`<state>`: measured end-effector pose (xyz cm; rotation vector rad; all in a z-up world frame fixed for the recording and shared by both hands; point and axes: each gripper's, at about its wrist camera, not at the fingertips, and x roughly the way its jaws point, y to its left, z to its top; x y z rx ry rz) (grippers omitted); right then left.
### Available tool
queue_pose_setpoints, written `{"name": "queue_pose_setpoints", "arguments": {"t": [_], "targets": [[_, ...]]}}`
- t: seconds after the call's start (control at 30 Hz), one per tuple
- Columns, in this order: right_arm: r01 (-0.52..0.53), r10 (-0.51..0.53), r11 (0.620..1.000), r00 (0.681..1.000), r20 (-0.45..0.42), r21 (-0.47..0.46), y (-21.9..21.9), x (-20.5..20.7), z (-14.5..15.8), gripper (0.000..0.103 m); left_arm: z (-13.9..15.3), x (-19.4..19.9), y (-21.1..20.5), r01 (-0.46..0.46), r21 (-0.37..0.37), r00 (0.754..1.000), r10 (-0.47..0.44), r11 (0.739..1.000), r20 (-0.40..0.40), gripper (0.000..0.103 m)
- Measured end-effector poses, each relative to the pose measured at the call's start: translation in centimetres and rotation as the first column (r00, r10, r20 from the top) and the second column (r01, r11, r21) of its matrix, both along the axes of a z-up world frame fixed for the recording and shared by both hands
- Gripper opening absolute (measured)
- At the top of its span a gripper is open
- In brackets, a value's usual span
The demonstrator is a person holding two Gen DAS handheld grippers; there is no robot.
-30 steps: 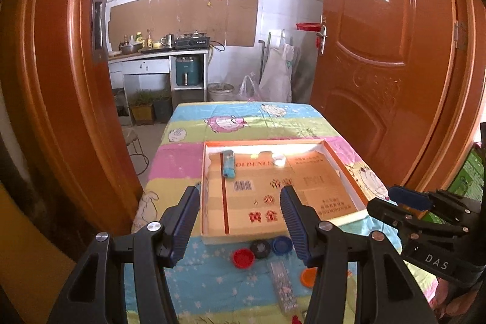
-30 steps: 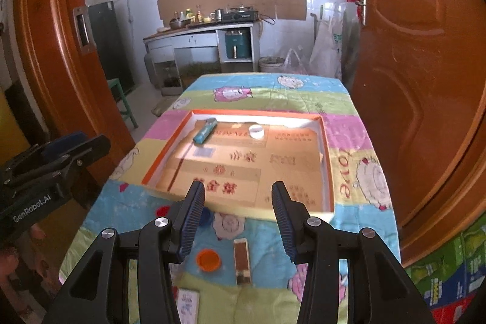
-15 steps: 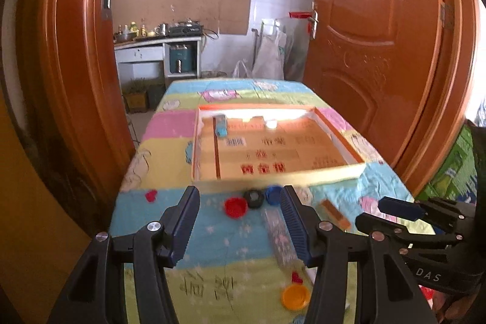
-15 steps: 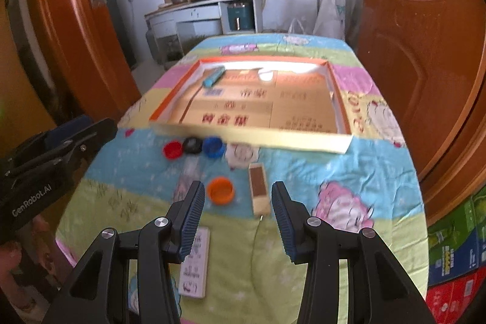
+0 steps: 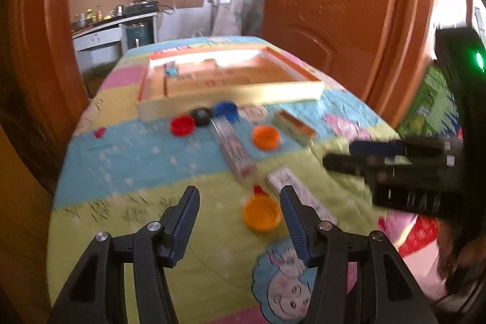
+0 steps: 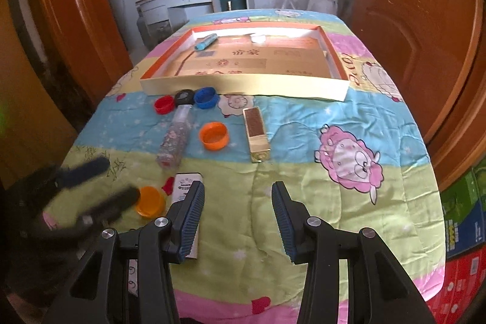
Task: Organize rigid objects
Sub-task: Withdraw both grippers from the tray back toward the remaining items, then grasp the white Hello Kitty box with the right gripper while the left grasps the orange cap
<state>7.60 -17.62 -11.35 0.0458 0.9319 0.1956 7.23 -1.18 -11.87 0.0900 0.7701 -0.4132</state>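
Below me, a bench (image 6: 303, 172) draped in a bright cartoon quilt carries the loose things I am sorting. My left gripper (image 5: 240, 202) hangs open and empty, its blue pads either side of a yellow-orange cap (image 5: 261, 214) that lies mouth-up on the green stripe — the pads do not touch it. My right gripper (image 6: 237, 199) is likewise parted, nothing between its jaws, above bare quilt.

Scattered ahead: a second orange cap (image 6: 213, 135) further along, and just beside it a clear bottle (image 6: 176, 138) lying on its side, filled with speckled bits. A slim gold box (image 6: 256, 134) with a brown top lies on the other side of that cap. A white printed carton (image 6: 186, 187) lies near my grippers, partly hidden behind the right gripper's left finger.

Three more caps sit in a row, touching or nearly so — a red cap (image 6: 164, 104), a black cap (image 6: 184, 97) and a blue cap (image 6: 206, 97) — tight against the front wall of a shallow cardboard tray (image 6: 243, 85) with an orange rim. Inside the tray, at its far end, lie a light blue tube (image 6: 206, 41) and a small white cap (image 6: 258, 38), well apart.

Orange wooden doors (image 6: 410, 20) flank the bench.
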Motion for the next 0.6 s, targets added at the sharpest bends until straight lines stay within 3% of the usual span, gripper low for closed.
{"name": "queue_pose_setpoints", "arguments": {"t": [0.2,0.53,0.6], "targets": [[0.013,-0.013,1.000,1.000,0.000,0.002,-0.3,0.0,0.1,0.047,-1.4,-0.4,-1.1,0.052,0.035,0.999,-0.052,0.998,-0.010,0.055],[0.018,-0.018,1.000,1.000,-0.010,0.000,-0.4,0.2,-0.2,0.047,-2.8,1.1,-1.4,0.032,0.049,0.999,-0.031,0.998,-0.022,0.055],[0.015,-0.015,1.000,1.000,-0.015,0.000,-0.2,0.2,-0.3,0.047,-2.8,1.1,-1.3,0.013,0.056,1.000,-0.013,0.998,-0.009,0.048]]}}
